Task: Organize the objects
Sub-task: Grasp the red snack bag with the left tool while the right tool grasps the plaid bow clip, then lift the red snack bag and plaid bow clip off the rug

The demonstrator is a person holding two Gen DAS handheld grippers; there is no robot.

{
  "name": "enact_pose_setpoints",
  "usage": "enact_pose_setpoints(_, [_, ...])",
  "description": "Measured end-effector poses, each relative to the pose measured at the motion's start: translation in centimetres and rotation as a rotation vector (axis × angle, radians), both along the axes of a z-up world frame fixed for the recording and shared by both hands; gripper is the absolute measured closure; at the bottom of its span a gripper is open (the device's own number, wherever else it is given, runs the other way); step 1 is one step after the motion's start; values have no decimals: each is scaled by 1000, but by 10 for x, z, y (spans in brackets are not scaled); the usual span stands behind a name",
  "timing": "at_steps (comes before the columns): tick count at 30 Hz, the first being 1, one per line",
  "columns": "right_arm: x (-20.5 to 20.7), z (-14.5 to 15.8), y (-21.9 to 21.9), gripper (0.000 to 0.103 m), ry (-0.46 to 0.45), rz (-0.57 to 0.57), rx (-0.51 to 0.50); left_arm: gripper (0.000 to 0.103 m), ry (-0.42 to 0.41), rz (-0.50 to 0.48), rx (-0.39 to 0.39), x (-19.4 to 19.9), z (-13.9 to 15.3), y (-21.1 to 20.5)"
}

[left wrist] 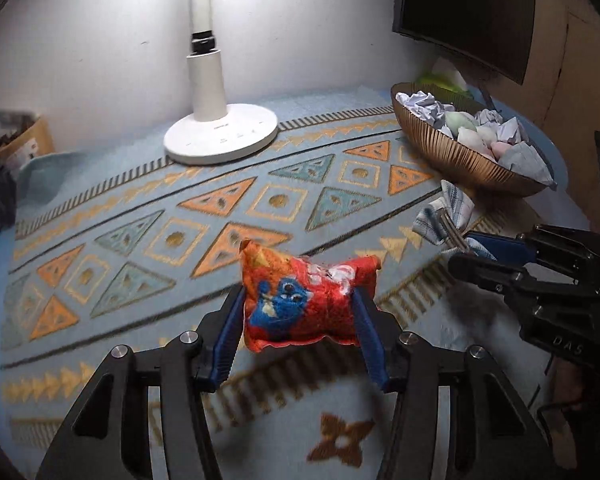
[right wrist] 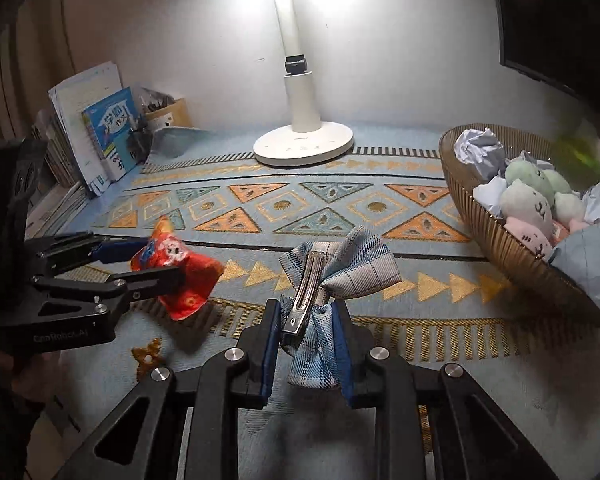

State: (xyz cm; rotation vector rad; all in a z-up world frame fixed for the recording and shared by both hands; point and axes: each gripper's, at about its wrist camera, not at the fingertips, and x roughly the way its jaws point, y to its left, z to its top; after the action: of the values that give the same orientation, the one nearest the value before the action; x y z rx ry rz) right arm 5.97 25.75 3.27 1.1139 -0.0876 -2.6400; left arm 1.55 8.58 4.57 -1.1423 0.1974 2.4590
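My left gripper (left wrist: pixel 298 312) is shut on a small red bean bag (left wrist: pixel 306 300) with a blue figure on it, held above the patterned cloth; it also shows in the right wrist view (right wrist: pixel 176 276). My right gripper (right wrist: pixel 308 320) is shut on a blue plaid bow hair clip (right wrist: pixel 332 268) with a metal clasp, held above the cloth; it shows in the left wrist view (left wrist: pixel 446 216) close to the bowl. A ribbed golden bowl (right wrist: pixel 496 240) at the right holds crumpled paper, small plush toys and cloth.
A white desk lamp base (left wrist: pixel 222 136) stands at the back middle. Books and a pen box (right wrist: pixel 100 136) lean at the back left. A dark monitor (left wrist: pixel 468 12) hangs at the back right. The patterned blue cloth (right wrist: pixel 300 204) covers the table.
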Motion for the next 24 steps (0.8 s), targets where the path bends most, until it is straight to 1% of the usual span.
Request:
enact_pose_setpoints(3, [-7, -7, -5, 78, -18, -18, 32, 53, -39, 107, 38, 14, -6, -21])
enact_pose_setpoints(4, [-8, -7, -5, 78, -18, -17, 29, 53, -52, 157, 27, 17, -9, -26])
enact_pose_setpoints(6, [-11, -10, -6, 78, -22, -27, 43, 51, -85, 271, -37, 22, -17, -28])
enact_pose_setpoints(7, [-12, -12, -6, 78, -32, -27, 46, 49, -97, 305, -15, 25, -18, -32])
enact_pose_setpoints(8, [-11, -12, -5, 78, -38, -22, 43, 48, -106, 332, 24, 28, -20, -37])
enact_pose_setpoints(10, [-9, -12, -4, 78, -33, -20, 42, 47, -138, 366, 61, 35, -24, -44])
enact_pose_setpoints(11, [-9, -12, -4, 78, -31, -19, 42, 47, -161, 359, 70, 38, -25, -46])
enact_pose_setpoints(13, [-10, -12, -5, 78, -29, -26, 49, 47, -211, 313, 86, 50, -27, -49])
enact_pose_setpoints(15, [-11, -12, -7, 78, -30, -29, 59, 47, -244, 256, 132, 64, -25, -50])
enact_pose_setpoints(17, [-10, -12, -6, 78, -27, -27, 58, 47, -243, 183, 200, 75, -20, -50])
enact_pose_setpoints(18, [-9, -12, -6, 78, -25, -27, 55, 47, -240, 140, 218, 79, -19, -48])
enact_pose_setpoints(19, [-9, -12, -5, 78, -24, -28, 52, 47, -223, 108, 202, 81, -16, -46])
enact_pose_setpoints(20, [-9, -12, -5, 78, -26, -27, 49, 47, -179, 107, 154, 83, -12, -44])
enact_pose_setpoints(22, [-9, -12, -5, 78, -31, -24, 50, 46, -46, 114, 12, 82, -3, -41])
enact_pose_setpoints(23, [-9, -12, -6, 78, -32, -24, 55, 40, 19, 90, -59, 78, 0, -39])
enact_pose_setpoints(24, [-10, -12, -7, 78, -32, -22, 60, 16, 73, 46, -118, 73, 2, -37])
